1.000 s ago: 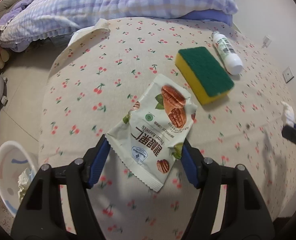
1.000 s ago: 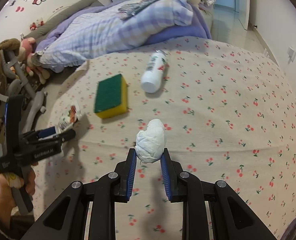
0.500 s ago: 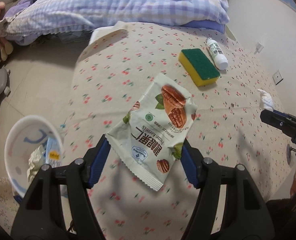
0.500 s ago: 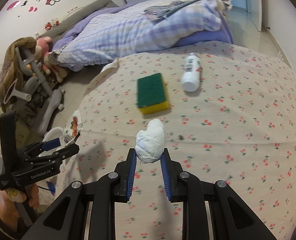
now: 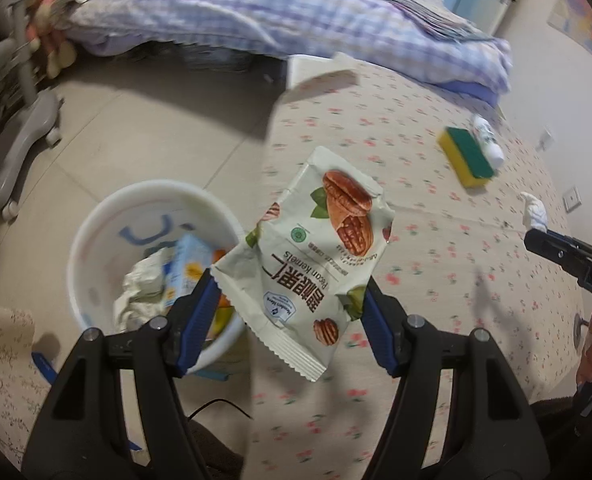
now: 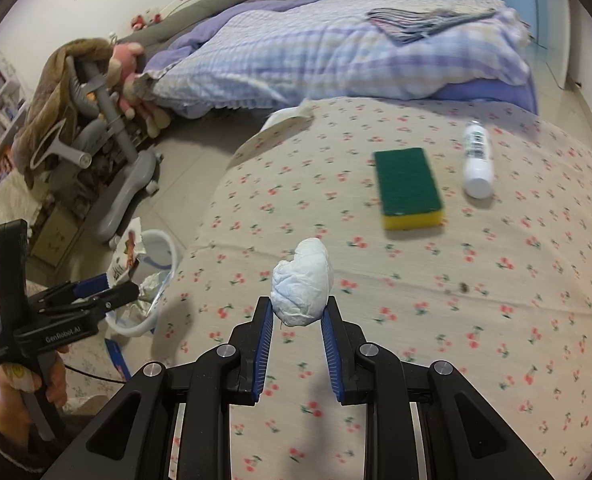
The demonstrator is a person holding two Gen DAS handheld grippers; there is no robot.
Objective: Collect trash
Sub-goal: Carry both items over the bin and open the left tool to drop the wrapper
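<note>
My left gripper (image 5: 289, 300) is shut on a white pecan snack packet (image 5: 312, 256), held by its two side edges above the edge of the cherry-print table (image 5: 436, 264). A white trash bin (image 5: 99, 216) stands on the floor at lower left of it, holding crumpled paper and a blue carton. My right gripper (image 6: 298, 314) is shut on a crumpled white tissue wad (image 6: 304, 280), lifted over the table. In the right wrist view the left gripper (image 6: 115, 286) with the packet (image 6: 125, 256) hangs beside the bin (image 6: 163, 248).
A green-and-yellow sponge (image 6: 410, 186) and a white bottle (image 6: 476, 160) lie on the table's far side. A bed with a checked quilt (image 6: 336, 52) is behind. A grey wheeled chair base (image 5: 11, 152) stands on the tiled floor at left.
Both grippers have travelled left across the table with their loads; the bin has come from the frame's lower-left corner to just beside the left gripper. Neither grip has altered.
</note>
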